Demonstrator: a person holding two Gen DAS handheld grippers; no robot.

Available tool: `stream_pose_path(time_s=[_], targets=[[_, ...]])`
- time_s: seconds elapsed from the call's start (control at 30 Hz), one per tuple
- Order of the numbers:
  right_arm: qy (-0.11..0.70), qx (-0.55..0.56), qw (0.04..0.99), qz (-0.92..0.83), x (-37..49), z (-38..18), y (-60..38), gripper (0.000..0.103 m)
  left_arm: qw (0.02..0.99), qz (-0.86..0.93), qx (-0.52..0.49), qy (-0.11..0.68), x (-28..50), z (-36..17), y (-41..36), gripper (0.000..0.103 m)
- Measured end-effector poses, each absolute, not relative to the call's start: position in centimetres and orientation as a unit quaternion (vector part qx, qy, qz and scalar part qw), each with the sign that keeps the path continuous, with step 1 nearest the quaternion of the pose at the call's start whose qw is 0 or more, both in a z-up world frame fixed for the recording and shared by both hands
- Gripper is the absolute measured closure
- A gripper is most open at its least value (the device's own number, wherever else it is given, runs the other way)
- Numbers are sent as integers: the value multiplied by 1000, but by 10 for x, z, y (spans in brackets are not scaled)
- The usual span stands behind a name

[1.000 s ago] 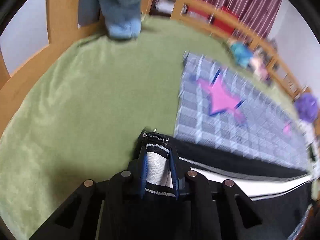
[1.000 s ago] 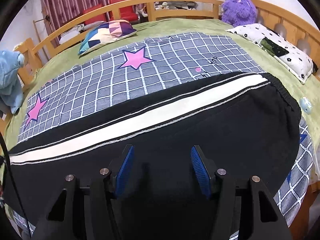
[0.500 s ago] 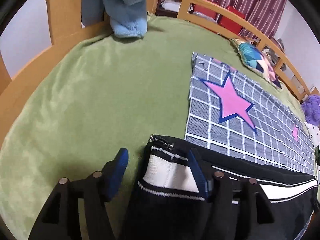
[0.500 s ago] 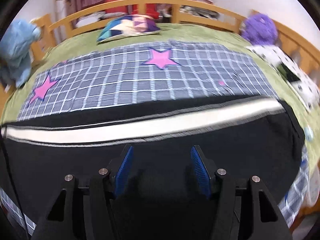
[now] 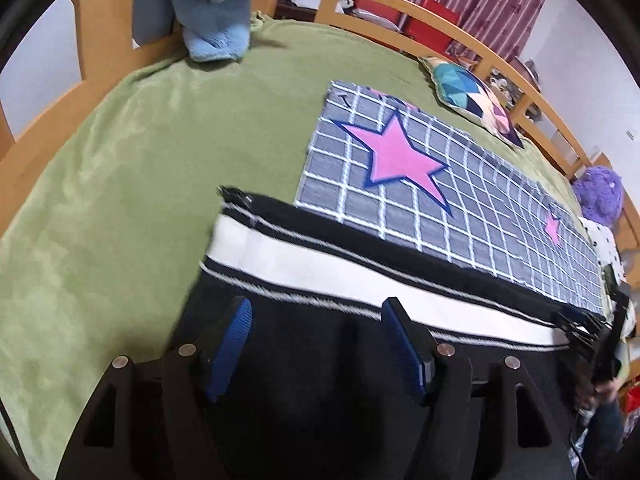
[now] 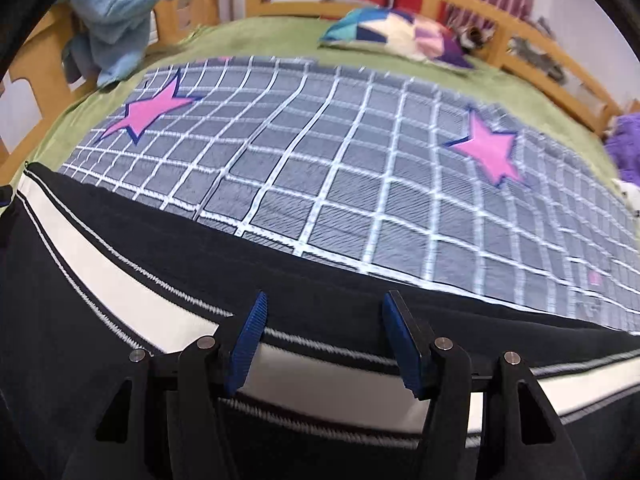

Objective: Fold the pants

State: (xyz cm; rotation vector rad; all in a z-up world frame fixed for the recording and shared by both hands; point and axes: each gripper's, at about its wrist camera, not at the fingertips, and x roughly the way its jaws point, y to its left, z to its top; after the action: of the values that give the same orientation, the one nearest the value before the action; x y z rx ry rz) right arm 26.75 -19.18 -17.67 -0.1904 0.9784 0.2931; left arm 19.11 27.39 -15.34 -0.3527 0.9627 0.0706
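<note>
I have the black pants (image 5: 320,360) spread flat across the near edge of the bed (image 5: 120,200), their white side stripe (image 5: 320,268) running from about 9 o'clock to 3 o'clock in the left wrist view. The cuff end lies at 10 o'clock on the green blanket, and the far long edge overlaps the grey checked cover (image 5: 460,208) with its pink stars.

My left hand-held gripper (image 5: 316,332) hangs over the black fabric just below the stripe, its blue-padded fingers spread wide with nothing between them. My right hand-held gripper (image 6: 322,328) is likewise spread wide and holds nothing; it sits over the stripe (image 6: 120,280), which passes under both fingers in that view. Whether either gripper touches the cloth I cannot tell.

Around the pants: a blue plush toy (image 5: 224,12) slumps against the wooden bed rail (image 5: 400,24) at 11 o'clock, a patchwork pillow (image 5: 472,96) lies at 1 o'clock, and a purple plush (image 5: 600,196) sits at 3 o'clock beside a spotted white pillow. Red chairs and dark red curtains stand beyond the rail. At 4 o'clock in the left view the right hand-held gripper's black frame shows at the far end of the pants. Nothing lies on top of the pants.
</note>
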Motion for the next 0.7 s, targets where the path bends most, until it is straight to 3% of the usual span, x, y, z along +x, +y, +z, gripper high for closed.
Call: stream_pose_path(time_s=[0.17,0.43,0.47,0.53,0.6,0.7], targets=[[483,-60,858,165,277,-183,-198,42,869,24,-165,466,187,-154,265,37],[500,-98,834,209,296,-185,-189,43,865,11,-168,473,185,-155,258,37],[504,-102,831,212,297,-185,-188,48,866,10,-163,472,183,-152,257,37],[515,-106,822,221,297,-182,-187,72,870,12,-155,468,179,-149,256,37],[521,-110,816,224,292,-178,-188,84,873,16,-153,462,175,-147,257,37],[518,-139,813,227,283,-180,-182,85,871,15,-166,462,173,-149,260,37]])
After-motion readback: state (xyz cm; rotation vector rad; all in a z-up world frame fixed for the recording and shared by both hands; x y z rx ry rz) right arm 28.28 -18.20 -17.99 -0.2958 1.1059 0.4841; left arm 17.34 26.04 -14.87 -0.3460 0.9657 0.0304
